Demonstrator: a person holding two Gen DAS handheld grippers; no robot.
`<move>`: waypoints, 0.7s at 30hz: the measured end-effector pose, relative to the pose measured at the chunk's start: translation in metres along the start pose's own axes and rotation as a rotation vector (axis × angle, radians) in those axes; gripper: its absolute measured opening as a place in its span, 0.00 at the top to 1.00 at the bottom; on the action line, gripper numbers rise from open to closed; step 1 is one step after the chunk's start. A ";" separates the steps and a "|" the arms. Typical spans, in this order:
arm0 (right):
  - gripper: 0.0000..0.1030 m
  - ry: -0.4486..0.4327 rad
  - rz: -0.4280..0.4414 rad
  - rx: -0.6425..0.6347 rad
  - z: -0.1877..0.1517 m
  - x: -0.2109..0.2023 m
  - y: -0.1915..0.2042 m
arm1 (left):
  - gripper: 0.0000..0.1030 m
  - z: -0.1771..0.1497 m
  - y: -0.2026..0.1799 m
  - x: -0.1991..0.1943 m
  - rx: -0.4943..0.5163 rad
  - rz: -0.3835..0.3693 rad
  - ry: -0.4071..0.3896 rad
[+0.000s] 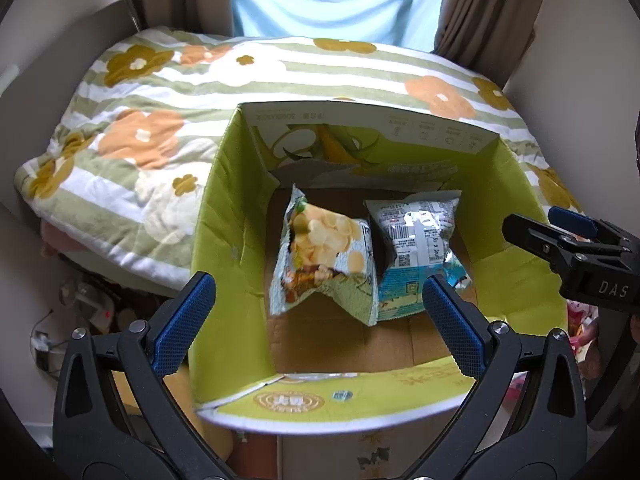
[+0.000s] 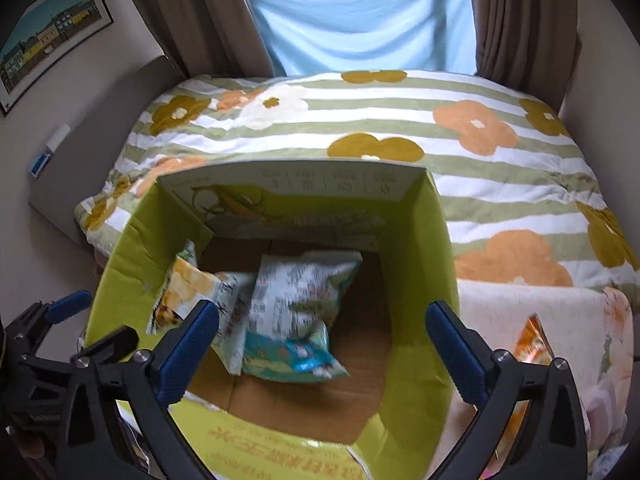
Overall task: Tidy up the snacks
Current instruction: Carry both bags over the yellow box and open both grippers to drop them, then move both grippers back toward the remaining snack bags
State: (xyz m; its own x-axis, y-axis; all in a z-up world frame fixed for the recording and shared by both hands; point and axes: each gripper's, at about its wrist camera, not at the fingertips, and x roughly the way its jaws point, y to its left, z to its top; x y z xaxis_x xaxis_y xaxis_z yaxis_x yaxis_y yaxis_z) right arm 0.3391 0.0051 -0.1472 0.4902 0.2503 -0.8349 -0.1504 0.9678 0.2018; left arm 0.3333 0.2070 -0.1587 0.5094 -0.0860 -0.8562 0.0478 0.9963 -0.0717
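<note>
An open cardboard box [image 1: 228,216] with green flaps stands against the bed. Two snack bags lie on its floor, side by side. One is a pale green chip bag [image 1: 324,248] on the left. The other is a white and blue bag [image 1: 416,240], back side up, on the right. My left gripper [image 1: 319,282] hovers open above the box with nothing between its pads. My right gripper [image 2: 322,308] is also open and empty above the box [image 2: 432,272], over the white and blue bag [image 2: 296,300], which looks blurred. The chip bag [image 2: 188,292] lies to its left. Each gripper shows in the other's view: the right [image 1: 536,220], the left [image 2: 96,322].
A flowered, striped quilt [image 1: 160,100] covers the bed behind the box. An orange snack packet [image 2: 532,340] lies on a pale pink cloth [image 2: 520,304] right of the box. Clutter and cables [image 1: 88,304] sit on the floor at the left. Curtains [image 2: 512,16] hang behind.
</note>
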 end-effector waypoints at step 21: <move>0.00 -0.095 -0.119 0.067 -0.044 -0.098 -0.007 | 0.01 -0.018 -0.042 -0.059 0.043 -0.114 -0.143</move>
State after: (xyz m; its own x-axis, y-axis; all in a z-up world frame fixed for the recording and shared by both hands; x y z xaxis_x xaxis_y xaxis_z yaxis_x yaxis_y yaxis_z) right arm 0.2543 -0.0278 -0.0899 0.5807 0.1320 -0.8033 -0.0305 0.9896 0.1406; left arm 0.2856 0.1701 -0.1146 0.6156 -0.2012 -0.7620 0.1474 0.9792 -0.1395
